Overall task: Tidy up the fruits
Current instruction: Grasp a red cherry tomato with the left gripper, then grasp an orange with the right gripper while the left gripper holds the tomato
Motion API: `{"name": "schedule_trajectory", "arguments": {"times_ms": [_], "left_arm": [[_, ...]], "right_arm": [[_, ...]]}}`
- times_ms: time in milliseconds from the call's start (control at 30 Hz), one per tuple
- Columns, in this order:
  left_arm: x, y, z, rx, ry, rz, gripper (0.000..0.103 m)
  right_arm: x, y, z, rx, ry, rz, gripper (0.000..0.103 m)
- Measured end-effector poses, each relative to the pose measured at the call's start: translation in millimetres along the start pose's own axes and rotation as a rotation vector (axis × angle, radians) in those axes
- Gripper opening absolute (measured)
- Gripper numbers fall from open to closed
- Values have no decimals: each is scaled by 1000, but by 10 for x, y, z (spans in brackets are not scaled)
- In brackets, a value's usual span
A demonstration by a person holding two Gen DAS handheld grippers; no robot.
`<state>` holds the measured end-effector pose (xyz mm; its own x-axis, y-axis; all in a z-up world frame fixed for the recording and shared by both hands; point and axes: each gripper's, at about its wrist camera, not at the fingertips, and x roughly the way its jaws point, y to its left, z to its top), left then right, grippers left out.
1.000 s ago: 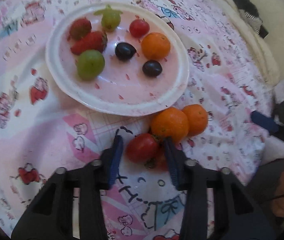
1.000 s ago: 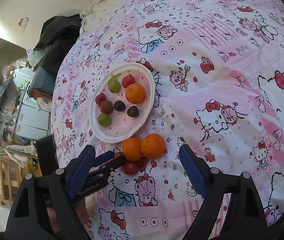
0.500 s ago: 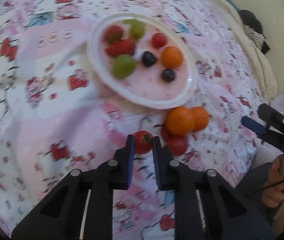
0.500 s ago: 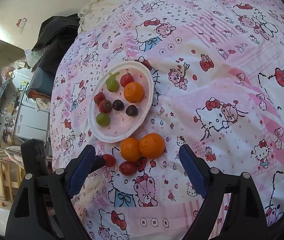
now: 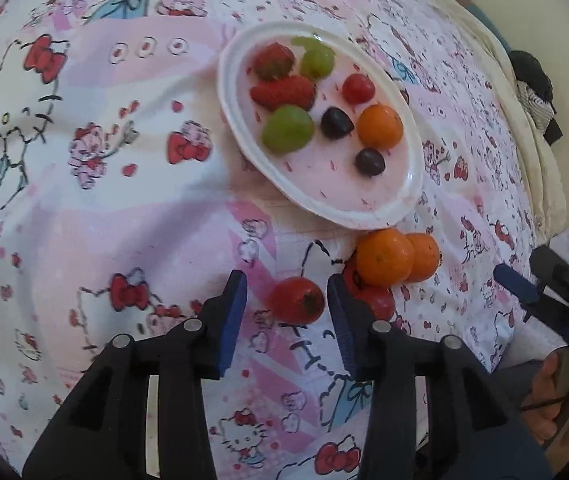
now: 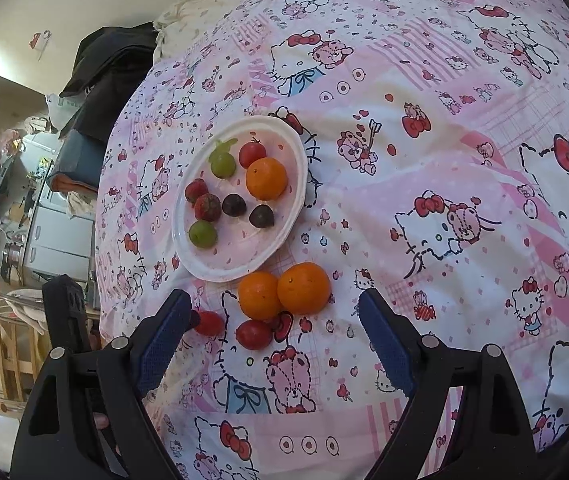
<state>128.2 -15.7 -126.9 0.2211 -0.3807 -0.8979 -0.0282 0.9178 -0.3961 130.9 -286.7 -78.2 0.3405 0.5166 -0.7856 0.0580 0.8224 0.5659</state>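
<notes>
A small red tomato (image 5: pixel 297 300) lies on the patterned bedsheet between the jaws of my left gripper (image 5: pixel 287 282). The jaws are opening and the pads stand clear of it. To its right a second tomato (image 5: pixel 380 302) rests against two oranges (image 5: pixel 384 257) just below the white plate (image 5: pixel 364 212). The plate holds green and dark grapes, strawberries, a cherry tomato and an orange. In the right wrist view my right gripper (image 6: pixel 274 304) hangs open above the two oranges (image 6: pixel 284 292), holding nothing, with the loose tomato (image 6: pixel 208 323) by its left finger.
The fruit lies on a soft pink cartoon-print bedsheet (image 6: pixel 444 160). Dark clothes (image 6: pixel 112 72) sit at the bed's far edge, and appliances and a wooden rack (image 6: pixel 12 240) stand on the floor beyond. A hand (image 5: pixel 556 400) grips the right tool's handle.
My left gripper shut on the tomato, drew it left away from the oranges, and has now spread its jaws off it. The right gripper has kept still.
</notes>
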Motion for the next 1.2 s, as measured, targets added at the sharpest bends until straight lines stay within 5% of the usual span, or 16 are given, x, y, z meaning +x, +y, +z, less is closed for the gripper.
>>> {"name": "schedule_trajectory", "arguments": {"times_ms": [167,267,567,800,1200], "left_arm": [[158,-236,-71,123,36,60,37],[174,-314,-135,195,43,137,24],[-47,-284,-189,192,33,127,23],[-374,-206,-193,159,-50,140,23],[-573,-140,-259,122,-119,155,23]], "right_arm": [[17,10,7,-9,8,-3,88],[17,15,0,-13,9,-9,88],[205,22,43,-26,69,-34,88],[545,-75,75,2,172,-58,55],[763,-190,61,21,201,-46,40]]}}
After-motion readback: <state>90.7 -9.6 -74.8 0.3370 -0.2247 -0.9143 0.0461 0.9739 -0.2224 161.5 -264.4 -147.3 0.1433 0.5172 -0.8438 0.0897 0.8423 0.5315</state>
